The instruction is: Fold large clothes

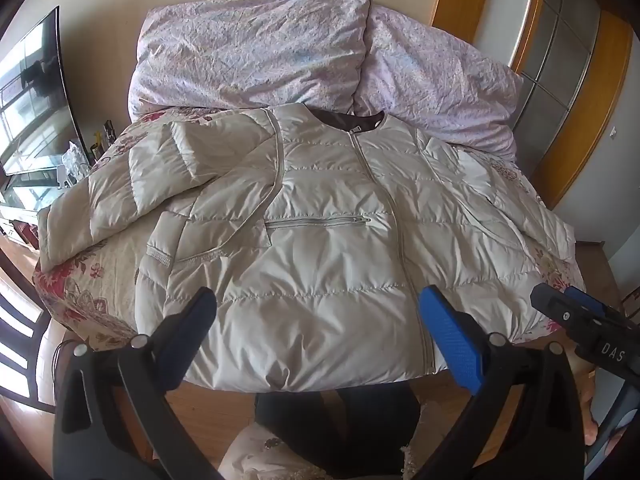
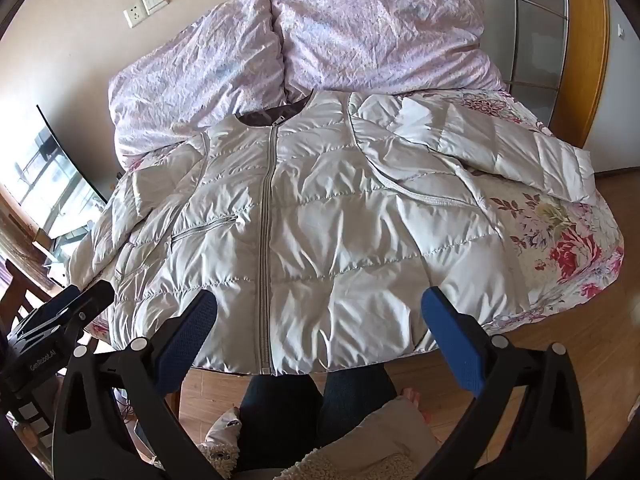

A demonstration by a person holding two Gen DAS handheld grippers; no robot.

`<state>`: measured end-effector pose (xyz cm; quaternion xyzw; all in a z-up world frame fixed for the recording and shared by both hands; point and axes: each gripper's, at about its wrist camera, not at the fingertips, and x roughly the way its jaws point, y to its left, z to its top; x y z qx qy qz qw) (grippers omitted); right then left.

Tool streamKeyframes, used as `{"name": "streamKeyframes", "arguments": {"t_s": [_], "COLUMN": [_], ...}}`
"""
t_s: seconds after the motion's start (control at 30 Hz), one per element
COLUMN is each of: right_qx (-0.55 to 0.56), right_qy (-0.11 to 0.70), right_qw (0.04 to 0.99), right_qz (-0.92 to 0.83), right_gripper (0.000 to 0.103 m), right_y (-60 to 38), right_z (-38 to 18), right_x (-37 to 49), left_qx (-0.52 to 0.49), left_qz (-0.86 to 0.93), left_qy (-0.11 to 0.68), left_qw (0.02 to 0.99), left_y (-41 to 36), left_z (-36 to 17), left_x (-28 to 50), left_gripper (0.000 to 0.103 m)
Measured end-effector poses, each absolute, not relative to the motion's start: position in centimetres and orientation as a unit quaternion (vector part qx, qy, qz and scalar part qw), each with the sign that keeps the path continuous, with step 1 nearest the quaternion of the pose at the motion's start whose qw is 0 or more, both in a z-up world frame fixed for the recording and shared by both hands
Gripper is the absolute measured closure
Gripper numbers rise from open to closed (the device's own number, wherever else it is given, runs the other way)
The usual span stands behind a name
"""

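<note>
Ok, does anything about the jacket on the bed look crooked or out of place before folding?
Mostly the sleeves. The jacket lies flat, zipped, front up, but one sleeve is bent and bunched beside the body, and the other sleeve angles outward. No damage shows.

- cream quilted puffer jacket (image 2: 320, 216): shiny, smooth synthetic cloth
- floral bedspread (image 2: 560, 240) under jacket: matt cotton-like cloth
- pink crinkled duvet (image 1: 256, 48) behind jacket: rough, wrinkled
</note>
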<state>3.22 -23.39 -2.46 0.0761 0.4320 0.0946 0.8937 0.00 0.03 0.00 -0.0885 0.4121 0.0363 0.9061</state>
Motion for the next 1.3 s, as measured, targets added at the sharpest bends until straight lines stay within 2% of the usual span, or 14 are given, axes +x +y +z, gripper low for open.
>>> {"name": "streamKeyframes", "arguments": {"t_s": [1.3], "right_qx": [0.079], "right_qy": [0.431], "right_qw": [0.894], "right_qz": [0.097], "right_gripper": [0.001], "right_y": [-23.54], "right_z": [-2.31], "right_x": [3.06], "left_qx": [-0.085], "left_qz": [0.038], "left_qy": [0.412], "left_qw": [0.906], "left_y": [0.01], "left_z": [-0.01], "left_x": [0.0], "left_gripper": [0.002]}}
